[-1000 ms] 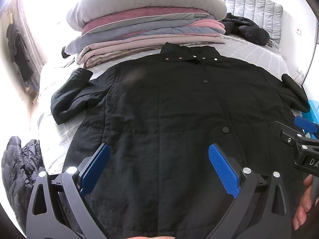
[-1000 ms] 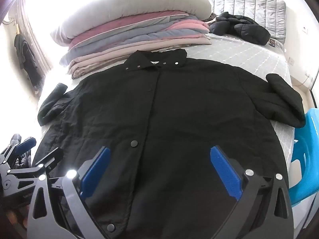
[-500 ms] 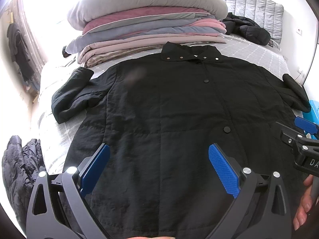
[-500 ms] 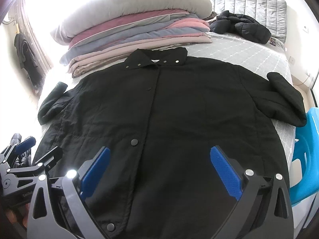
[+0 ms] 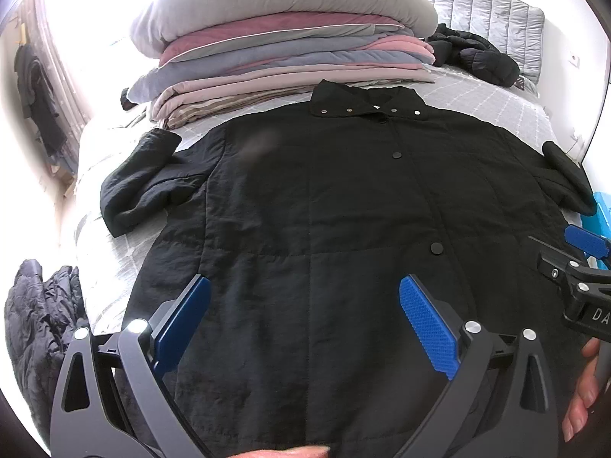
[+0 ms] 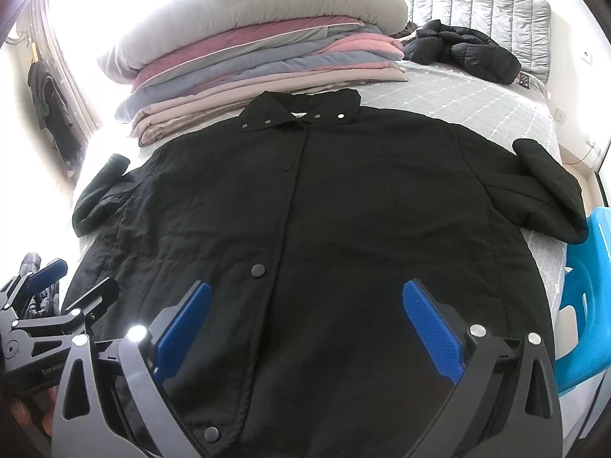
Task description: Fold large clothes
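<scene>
While the left wrist view looks up the bed, the long black quilted snap-front coat (image 5: 324,229) lies spread face up on the grey checked bedspread (image 5: 496,107), collar toward the headboard end and hem at the near edge. The left gripper (image 5: 303,316) hangs above the lower half of the coat with its blue-padded fingers (image 5: 427,328) spread wide and nothing between them. One sleeve (image 5: 141,183) is crumpled toward the bed's left edge. A stack of folded pink, grey and mauve quilts (image 5: 286,49) sits just past the collar, and a dark puffer jacket (image 5: 38,313) hangs off the near left corner.

From the right wrist view, the right gripper (image 6: 305,320) is likewise wide apart and empty over the hem area, just right of the snap placket (image 6: 259,269). The other sleeve (image 6: 546,191) reaches the bed's right edge, beside a blue plastic chair (image 6: 588,286). A second black puffer jacket (image 6: 462,53) lies at the far right corner.

Judging by its look, the coat is soft, lightly padded and rather slick, bulky but not heavy; thin pinches may slip. Good holds seem to be each sleeve cuff first, then the hem corners, taking a thick bite of the quilted layers.
</scene>
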